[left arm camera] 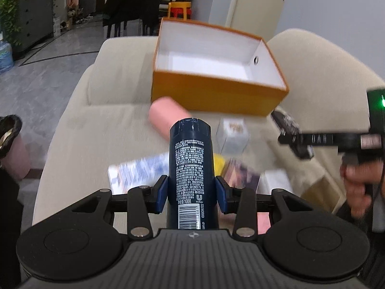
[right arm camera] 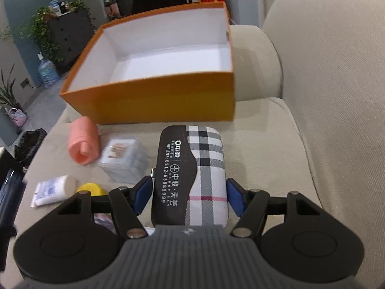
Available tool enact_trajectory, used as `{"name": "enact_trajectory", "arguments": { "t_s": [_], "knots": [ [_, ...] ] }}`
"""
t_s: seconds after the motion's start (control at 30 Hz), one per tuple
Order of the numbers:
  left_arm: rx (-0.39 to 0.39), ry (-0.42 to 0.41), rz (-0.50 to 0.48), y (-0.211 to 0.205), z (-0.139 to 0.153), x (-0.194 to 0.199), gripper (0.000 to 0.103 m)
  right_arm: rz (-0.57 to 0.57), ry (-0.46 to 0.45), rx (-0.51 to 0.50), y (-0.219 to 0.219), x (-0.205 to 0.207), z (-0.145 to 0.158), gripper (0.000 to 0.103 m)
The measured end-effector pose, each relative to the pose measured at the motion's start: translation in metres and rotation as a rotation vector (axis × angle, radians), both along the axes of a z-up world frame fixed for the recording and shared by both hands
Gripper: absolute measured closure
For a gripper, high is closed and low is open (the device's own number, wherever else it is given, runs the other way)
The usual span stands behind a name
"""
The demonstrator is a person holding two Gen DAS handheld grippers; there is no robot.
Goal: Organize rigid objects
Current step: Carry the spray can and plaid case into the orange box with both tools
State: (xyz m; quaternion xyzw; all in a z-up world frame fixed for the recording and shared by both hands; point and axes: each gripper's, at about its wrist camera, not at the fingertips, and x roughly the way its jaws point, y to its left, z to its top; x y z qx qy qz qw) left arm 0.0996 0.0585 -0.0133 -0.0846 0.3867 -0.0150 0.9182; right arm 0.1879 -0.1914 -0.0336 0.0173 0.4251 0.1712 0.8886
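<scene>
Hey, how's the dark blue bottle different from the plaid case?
The bottle is a round, dark blue cylinder; the case is flat and rounded-rectangular. The bottle carries fine white print and a barcode, while the case has a plaid pattern beside a black panel with white lettering. The bottle sits in the left tool, the case in the right tool. Both are gripped and face the empty orange box.

light: soft, even indoor, dim-ish, weak shadows | blur: motion smear on orange box [left arm camera: 216, 96] + clutter in left view; right view sharper | edges: fisheye bend, dark corner vignette
</scene>
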Motion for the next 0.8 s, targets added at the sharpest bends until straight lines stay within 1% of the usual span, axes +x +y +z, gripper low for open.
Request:
{"name": "enact_trajectory", "arguments": {
  "t_s": [0.07,0.23,0.33,0.47,0.53,0.63,0.8],
  "knots": [
    [0.001,-0.025,0.001,0.004,0.009,0.018,0.056,0.010,-0.010,0.014,0.005,0.002,0.008,0.037],
    [0.042,-0.069,-0.009,0.010,0.027,0.065,0.056,0.034,-0.064,0.047,0.017,0.015,0.037,0.037],
    [0.059,-0.103,-0.025,0.010,0.040,0.095,0.056,0.045,-0.095,0.060,0.024,0.031,0.053,0.037],
    [0.107,-0.138,-0.070,0.002,0.052,0.141,0.056,0.044,-0.111,0.089,0.035,0.060,0.072,0.037],
    [0.115,-0.140,-0.079,0.000,0.053,0.166,0.056,0.049,-0.118,0.086,0.043,0.077,0.080,0.037],
    [0.127,-0.122,-0.079,-0.003,0.047,0.196,0.056,0.052,-0.129,0.067,0.056,0.097,0.088,0.037],
    [0.173,-0.089,-0.077,-0.006,0.033,0.233,0.056,0.059,-0.099,0.049,0.076,0.134,0.087,0.037]
  ]
}}
